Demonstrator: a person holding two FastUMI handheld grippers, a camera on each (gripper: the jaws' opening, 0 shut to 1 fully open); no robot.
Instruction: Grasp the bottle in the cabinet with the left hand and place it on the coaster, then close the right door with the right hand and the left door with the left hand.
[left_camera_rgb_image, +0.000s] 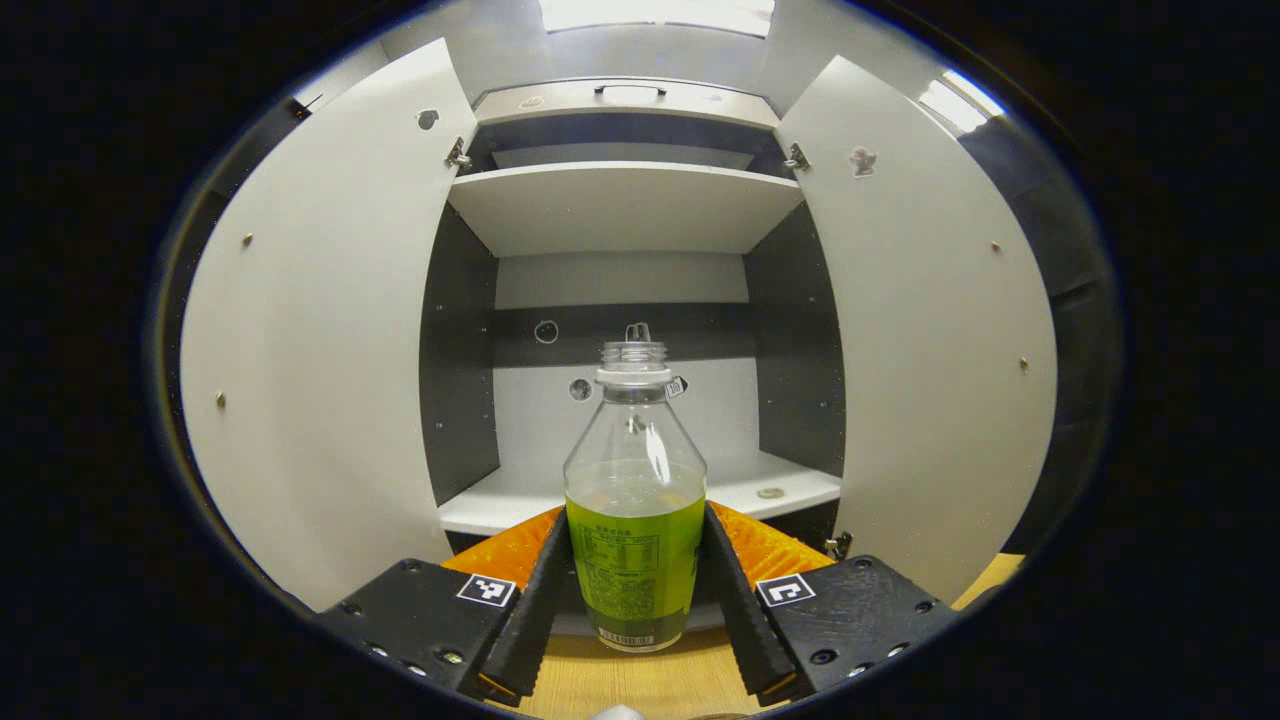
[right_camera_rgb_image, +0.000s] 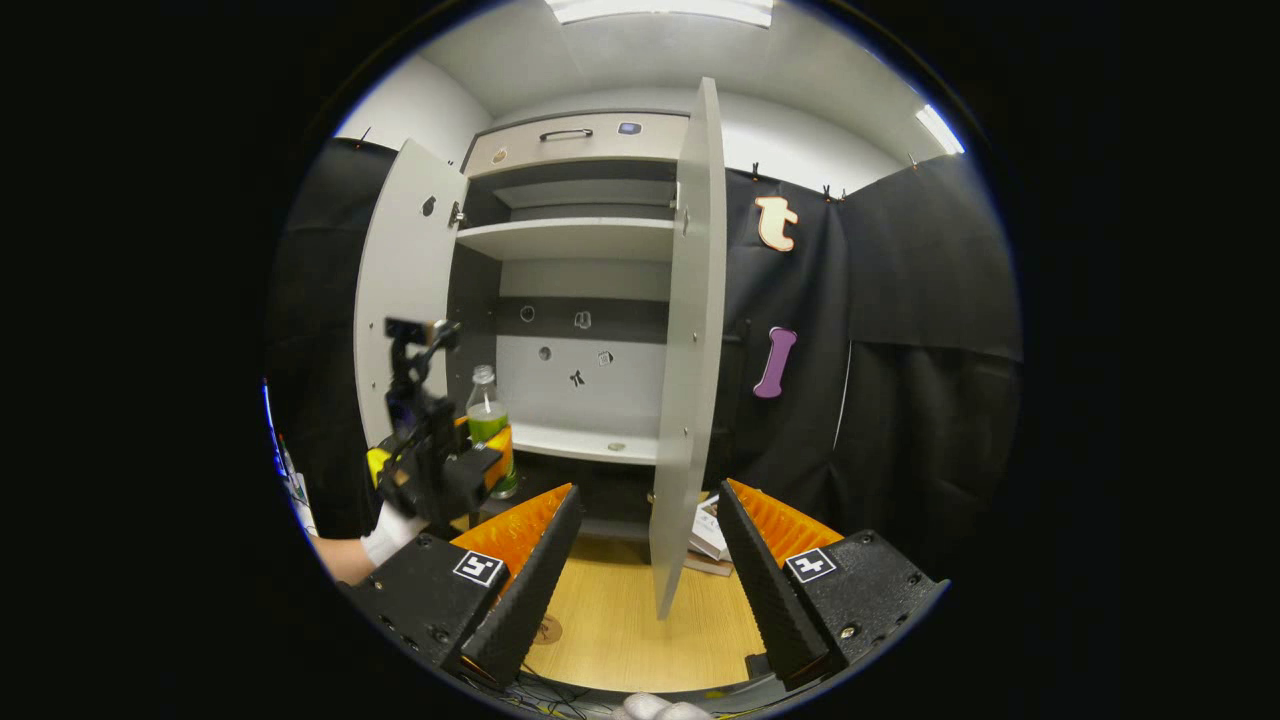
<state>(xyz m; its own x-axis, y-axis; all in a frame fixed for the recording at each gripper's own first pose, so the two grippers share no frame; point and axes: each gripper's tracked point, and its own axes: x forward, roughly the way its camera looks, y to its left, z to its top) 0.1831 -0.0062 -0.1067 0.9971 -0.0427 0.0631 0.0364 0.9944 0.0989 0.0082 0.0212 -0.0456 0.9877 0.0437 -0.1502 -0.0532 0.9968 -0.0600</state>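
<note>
Green-labelled bottle (left_camera_rgb_image: 634, 520) clamped, left hand-held gripper (left_camera_rgb_image: 634, 590).

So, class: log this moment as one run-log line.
left tool: shut on bottle, outside cabinet | right tool: open | both doors open

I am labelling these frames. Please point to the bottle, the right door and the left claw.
bottle (left_camera_rgb_image: 634, 560), left gripper view, on its label.
right door (right_camera_rgb_image: 688, 330), right gripper view, on its inner face.
left claw (left_camera_rgb_image: 634, 600), left gripper view, midway between its fingertips.
</note>
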